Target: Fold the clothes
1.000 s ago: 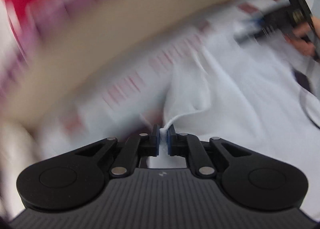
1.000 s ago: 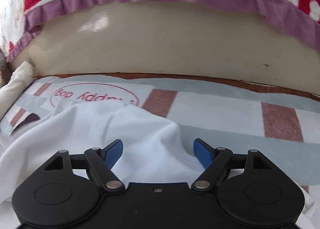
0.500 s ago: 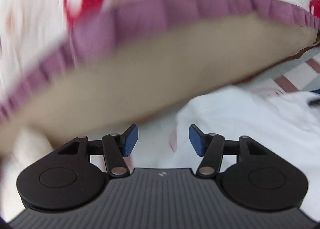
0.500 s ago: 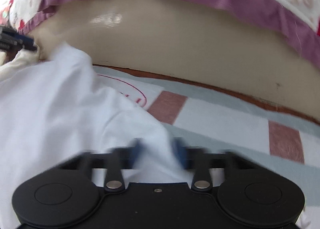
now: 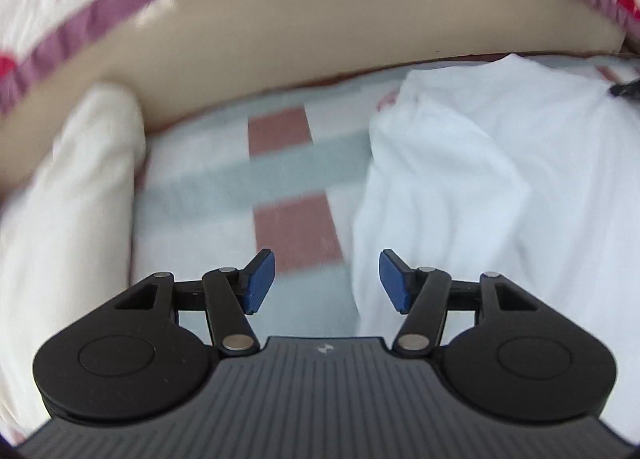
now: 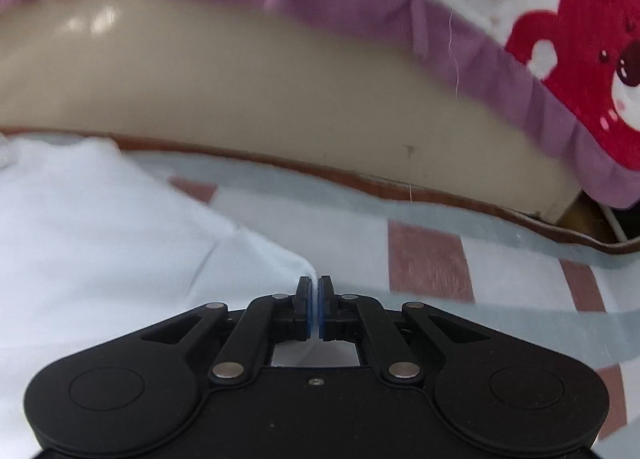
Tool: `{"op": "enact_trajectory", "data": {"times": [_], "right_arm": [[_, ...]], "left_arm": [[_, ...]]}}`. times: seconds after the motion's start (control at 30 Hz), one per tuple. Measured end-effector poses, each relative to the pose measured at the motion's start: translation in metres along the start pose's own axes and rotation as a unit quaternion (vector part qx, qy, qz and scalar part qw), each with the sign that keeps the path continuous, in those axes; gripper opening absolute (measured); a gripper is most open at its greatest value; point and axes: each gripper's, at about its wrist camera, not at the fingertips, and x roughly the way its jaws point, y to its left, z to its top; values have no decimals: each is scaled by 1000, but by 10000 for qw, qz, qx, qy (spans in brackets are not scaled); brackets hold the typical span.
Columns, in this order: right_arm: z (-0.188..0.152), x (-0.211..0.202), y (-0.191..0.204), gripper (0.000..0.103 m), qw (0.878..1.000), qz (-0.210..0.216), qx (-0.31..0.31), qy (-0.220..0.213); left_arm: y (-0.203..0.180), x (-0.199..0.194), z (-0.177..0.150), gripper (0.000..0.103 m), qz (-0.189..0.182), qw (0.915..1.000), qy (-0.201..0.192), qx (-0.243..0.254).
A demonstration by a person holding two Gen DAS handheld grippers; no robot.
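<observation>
- The checked sheet point(image 5: 240, 179) of pale grey, white and brick-red squares is your landmark; it covers the surface under both of your tools and runs back to a beige headboard point(image 6: 240, 99).
- Above that headboard, on the far side of the checked sheet, hangs a quilt point(image 6: 580, 71) with a purple frill and a red bear print.
- The white garment point(image 5: 500, 187) lies rumpled on the checked sheet, to the right in your left wrist view and to the left in your right wrist view point(image 6: 100, 251).
- A cream pillow point(image 5: 72, 199) sits at the left edge of the checked sheet, its top end against the headboard.
- Your left gripper point(image 5: 327, 281) hovers over the checked sheet just beside the garment's left edge; its blue pads point(image 5: 260, 283) stand wide apart with nothing between them.
- Your right gripper point(image 6: 315, 309) sits where the garment's edge meets the checked sheet, its pads pinched together on a thin corner of the white cloth.
</observation>
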Motion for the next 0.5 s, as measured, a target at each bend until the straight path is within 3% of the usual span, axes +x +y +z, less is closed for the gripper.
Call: {"op": "enact_trajectory", "data": {"times": [0.07,0.17,0.3,0.37,0.4,0.43,0.47,0.5], "right_arm": [[-2,5,3,2,9995,-237,-127,153],[-1,5,12,2,9978,-572,-306,147],[7,-25,-8,4,9983,-412,364,190],[13,-42,-21,20,9964,-281,768,210],[13,-50,-29,29,9932,14,1134,272],[9,-58,-41,52,9812,677,1758,417],[4,-66,-47,58,9676,1137,2195,518],[-5,-72,-43,58,9621,1273,2349,549]], "left_arm": [[12,-12,-15,60,-297,9991,-17,-300],[19,-24,-30,64,-497,9983,6,-319],[23,-35,-54,71,-849,9960,168,-206],[21,-33,-64,73,-943,9950,209,-235],[19,-28,-69,73,-955,9948,226,-270],[18,-19,-72,73,-937,9947,251,-337],[18,-10,-75,73,-888,9947,286,-433],[18,-2,-76,74,-857,9943,329,-548]]}}
